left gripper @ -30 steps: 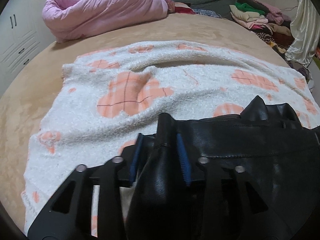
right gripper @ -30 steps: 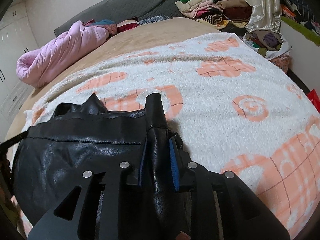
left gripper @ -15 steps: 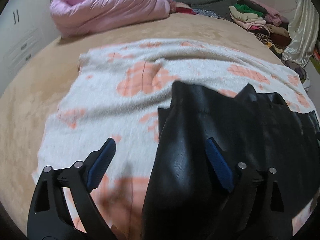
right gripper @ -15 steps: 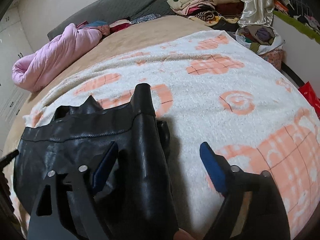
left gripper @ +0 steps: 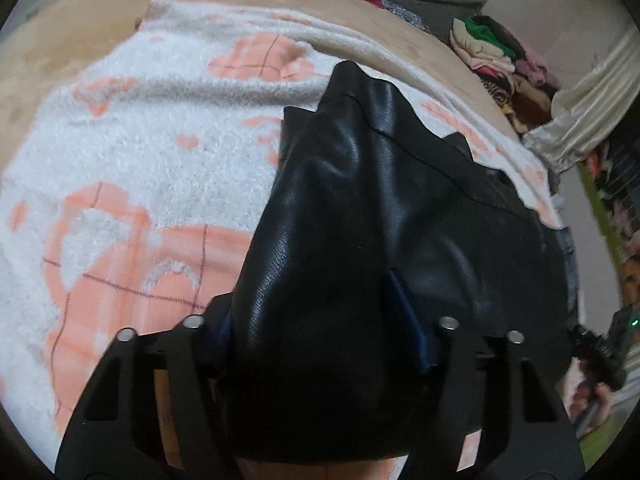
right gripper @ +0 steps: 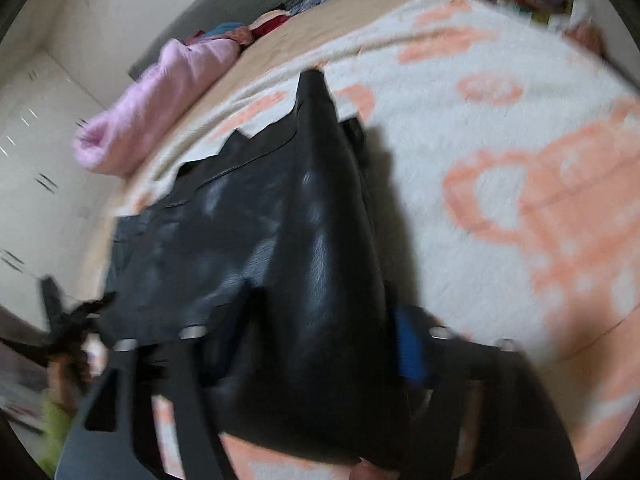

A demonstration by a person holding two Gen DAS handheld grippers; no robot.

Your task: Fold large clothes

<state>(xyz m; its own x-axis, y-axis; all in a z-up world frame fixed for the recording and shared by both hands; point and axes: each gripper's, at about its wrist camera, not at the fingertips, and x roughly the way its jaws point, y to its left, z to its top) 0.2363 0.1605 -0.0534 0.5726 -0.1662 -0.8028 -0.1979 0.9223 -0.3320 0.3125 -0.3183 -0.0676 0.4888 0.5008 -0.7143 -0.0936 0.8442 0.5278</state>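
Black leather garment [left gripper: 360, 208] lies centre frame on the white-and-peach blanket [left gripper: 132, 184] over the bed [left gripper: 60, 32]. Left claw [left gripper: 324, 320]: jaws spread wide, a thick bunch of garment between the blue pads [left gripper: 404, 308]; firm pinch or not, cannot tell. Right claw [right gripper: 316, 340]: same, spread with garment between, view blurred. Pink quilt [right gripper: 160, 92] upper left, clothes pile [left gripper: 500, 60] upper right.

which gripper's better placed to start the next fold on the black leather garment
Roughly even, slightly the left gripper: a bunched end of the black leather garment fills its open jaws in a sharp view. The right gripper straddles the other end, but that view is motion-blurred.
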